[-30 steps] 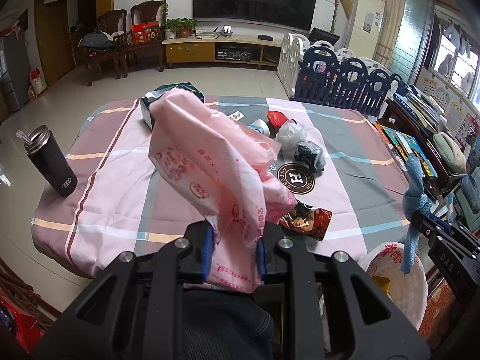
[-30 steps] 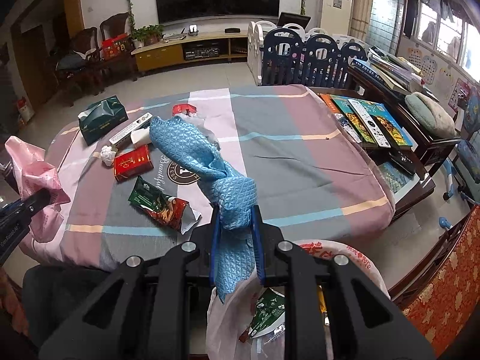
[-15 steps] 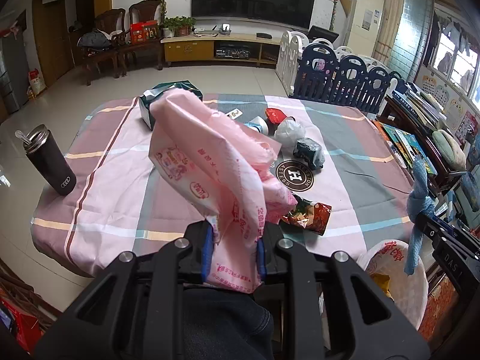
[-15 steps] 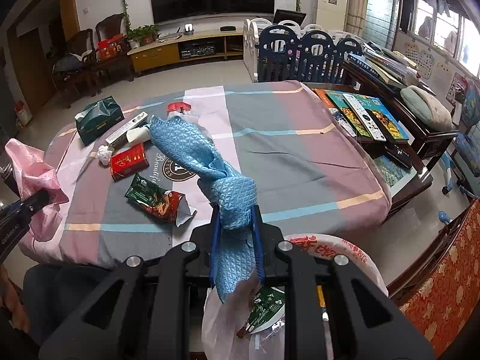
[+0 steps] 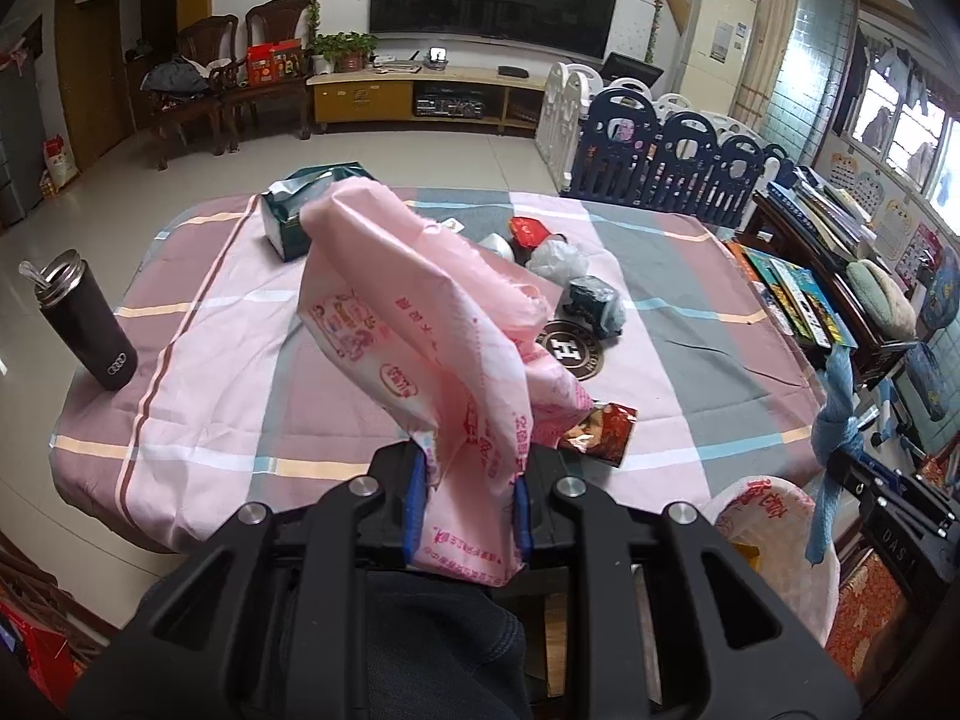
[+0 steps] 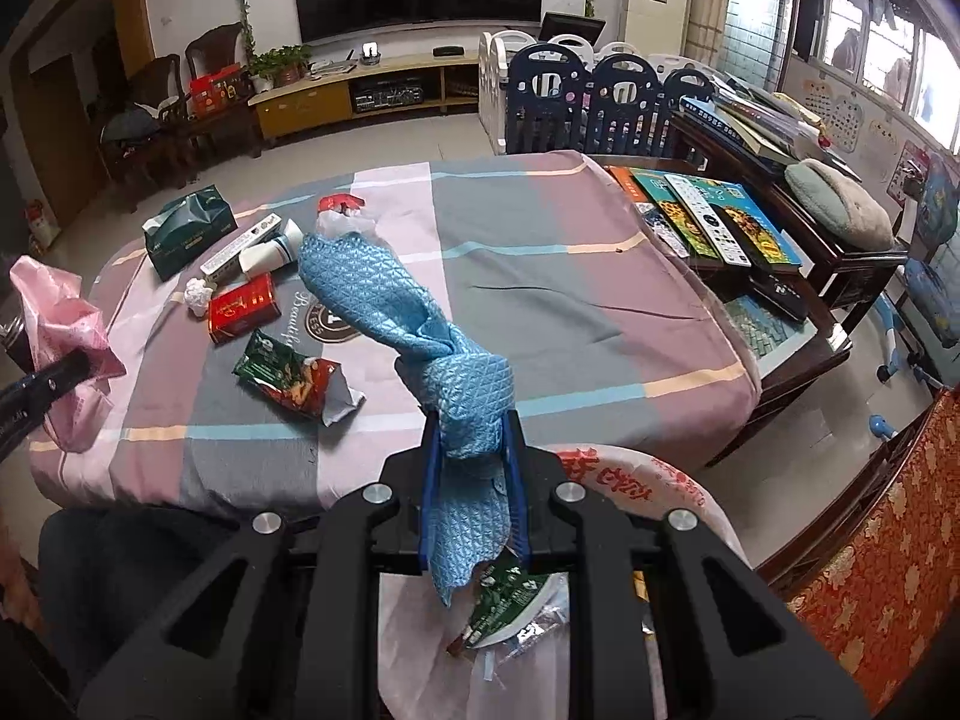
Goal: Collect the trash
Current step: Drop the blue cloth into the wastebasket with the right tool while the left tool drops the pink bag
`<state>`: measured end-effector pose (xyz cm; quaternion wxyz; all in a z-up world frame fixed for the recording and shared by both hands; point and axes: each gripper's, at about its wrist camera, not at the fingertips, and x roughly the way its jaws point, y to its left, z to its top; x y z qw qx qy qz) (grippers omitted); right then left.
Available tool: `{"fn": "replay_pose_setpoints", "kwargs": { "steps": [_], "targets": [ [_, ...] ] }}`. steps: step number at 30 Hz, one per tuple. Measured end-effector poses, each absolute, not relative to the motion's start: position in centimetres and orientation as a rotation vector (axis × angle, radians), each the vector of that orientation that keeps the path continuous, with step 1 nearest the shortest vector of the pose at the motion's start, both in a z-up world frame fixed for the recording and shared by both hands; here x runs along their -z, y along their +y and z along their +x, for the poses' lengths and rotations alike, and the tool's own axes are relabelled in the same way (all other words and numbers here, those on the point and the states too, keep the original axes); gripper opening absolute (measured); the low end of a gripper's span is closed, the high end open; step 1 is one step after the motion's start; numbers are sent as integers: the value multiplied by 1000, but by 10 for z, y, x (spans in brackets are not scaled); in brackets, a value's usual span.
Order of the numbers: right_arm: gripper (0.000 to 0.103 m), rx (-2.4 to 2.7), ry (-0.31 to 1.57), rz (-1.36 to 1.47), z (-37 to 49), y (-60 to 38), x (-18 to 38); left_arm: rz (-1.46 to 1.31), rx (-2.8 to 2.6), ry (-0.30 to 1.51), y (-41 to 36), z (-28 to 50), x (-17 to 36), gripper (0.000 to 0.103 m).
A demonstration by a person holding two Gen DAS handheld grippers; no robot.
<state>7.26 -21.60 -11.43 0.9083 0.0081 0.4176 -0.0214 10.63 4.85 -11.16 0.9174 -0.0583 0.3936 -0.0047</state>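
My left gripper is shut on a pink plastic bag, held up at the near edge of the table; it also shows in the right wrist view. My right gripper is shut on a knotted blue cloth, held over a white trash bag with wrappers inside. The blue cloth also shows in the left wrist view. On the table lie a snack wrapper, a red box, a crumpled tissue and a white bag.
The table has a pink and grey checked cloth. A dark tumbler stands at its left edge, a green tissue pack at the back. A low table with books is to the right. A red patterned seat is near right.
Both grippers have drawn back slightly from the table, each still holding its item. Nothing on the table has moved.
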Motion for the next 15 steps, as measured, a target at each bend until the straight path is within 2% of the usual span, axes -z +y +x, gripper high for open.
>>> {"fn": "replay_pose_setpoints", "kwargs": {
  "steps": [6, 10, 12, 13, 14, 15],
  "targets": [
    [20, 97, 984, 33, 39, -257, 146, -128, 111, 842, 25, 102, 116, 24],
    [24, 149, 1143, 47, 20, -279, 195, -182, 247, 901, 4, 103, 125, 24],
    [42, 152, 1229, 114, 15, -290, 216, -190, 315, 930, -8, 103, 130, 24],
    [48, 144, 1259, 172, 14, -298, 222, -198, 353, 949, -15, 103, 133, 23],
    [58, 141, 1261, 232, 12, -304, 223, -202, 384, 965, -21, 103, 136, 23],
    [62, 147, 1247, 274, 10, -310, 221, -199, 413, 979, -28, 101, 139, 23]
  ]
}}
